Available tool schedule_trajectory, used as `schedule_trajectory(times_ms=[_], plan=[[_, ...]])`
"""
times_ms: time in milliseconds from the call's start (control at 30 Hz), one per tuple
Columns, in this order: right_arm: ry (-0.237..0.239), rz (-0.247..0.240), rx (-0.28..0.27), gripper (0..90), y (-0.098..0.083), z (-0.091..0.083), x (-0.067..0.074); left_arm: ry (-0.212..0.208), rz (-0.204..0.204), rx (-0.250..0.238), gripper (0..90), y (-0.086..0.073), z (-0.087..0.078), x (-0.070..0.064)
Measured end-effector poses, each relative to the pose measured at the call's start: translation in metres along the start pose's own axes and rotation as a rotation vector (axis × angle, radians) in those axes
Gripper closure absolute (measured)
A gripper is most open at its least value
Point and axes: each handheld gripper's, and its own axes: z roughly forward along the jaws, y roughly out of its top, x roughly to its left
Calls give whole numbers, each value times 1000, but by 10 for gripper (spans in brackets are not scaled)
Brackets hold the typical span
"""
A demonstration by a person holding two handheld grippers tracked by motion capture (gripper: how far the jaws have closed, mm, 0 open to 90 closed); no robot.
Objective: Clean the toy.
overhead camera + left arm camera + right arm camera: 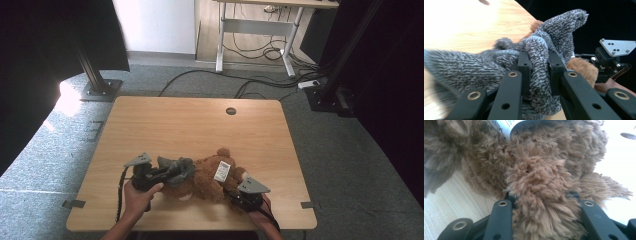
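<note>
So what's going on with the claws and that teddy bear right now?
Left claw shut on grey knit garment. Right claw clamped on brown teddy bear. Bear lying on table. Nothing in the way.

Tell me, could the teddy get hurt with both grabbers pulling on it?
Maybe. The left gripper pinches the grey knitted cloth while the right gripper clamps the brown teddy, so a hard tug could stretch the knit or pull out fur. The teddy also lies near the table's front edge and might slide off.
</note>
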Motion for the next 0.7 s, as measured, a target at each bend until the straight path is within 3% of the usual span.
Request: schedule_trajectory(times_ms=[133,200,267,400,533,700], plan=[[3,13,-6,623,1,1,0,43,-43,-37,760,-1,-19,12],[2,13,-10,622,1,2,0,30,-63,-43,759,2,-18,13],[3,14,-14,621,1,2,0,11,-55,-43,760,8,-11,6],[3,16,-15,620,0,2,-1,-25,12,-18,759,30,20,-19],[4,10,-18,619,0,2,-1,-56,41,22,758,46,54,-37],[3,4,-19,618,-1,3,-1,-46,98,110,758,53,96,-52]])
